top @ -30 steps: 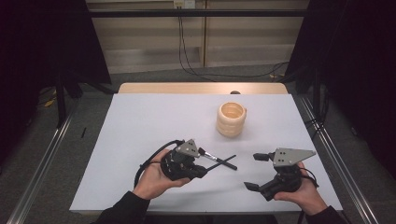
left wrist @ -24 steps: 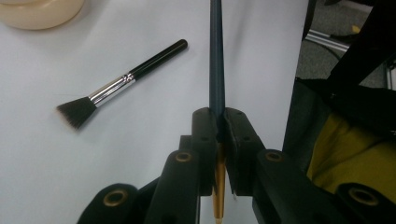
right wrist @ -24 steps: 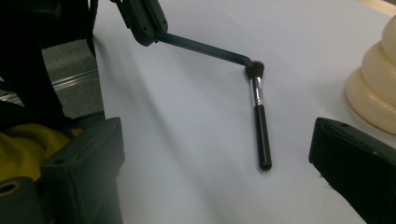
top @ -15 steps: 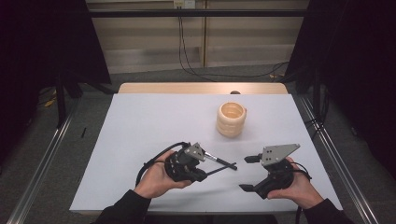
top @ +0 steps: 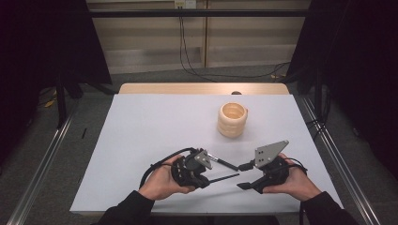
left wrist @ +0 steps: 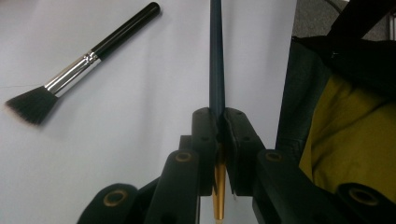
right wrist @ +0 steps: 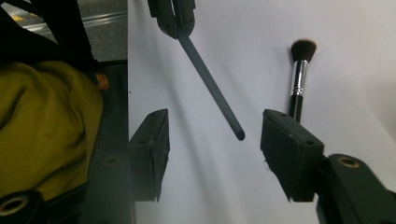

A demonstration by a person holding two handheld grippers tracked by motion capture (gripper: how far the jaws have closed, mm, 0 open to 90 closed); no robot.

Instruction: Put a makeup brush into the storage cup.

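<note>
My left gripper [top: 207, 177] [left wrist: 218, 115] is shut on a thin dark-handled brush [top: 225, 177] [left wrist: 216, 56], gripped just above its gold ferrule, with the handle pointing right. My right gripper [top: 243, 176] [right wrist: 217, 135] is open and faces left. The free end of the thin brush [right wrist: 210, 88] lies between its jaws without touching either. A makeup brush [top: 224, 162] [left wrist: 88, 58] [right wrist: 300, 74] with a black handle, silver ferrule and dark bristles lies flat on the sheet just beyond both grippers.
A ribbed wooden cup [top: 232, 119] stands upright to the right of the centre of the white sheet [top: 155, 126]. The person's yellow garment [left wrist: 355, 140] [right wrist: 42, 126] lies past the near table edge. Metal rails run along both sides of the table.
My left gripper has come a little nearer the front edge with the thin brush. My right gripper has shifted left, so the handle's tip now sits between its jaws.
</note>
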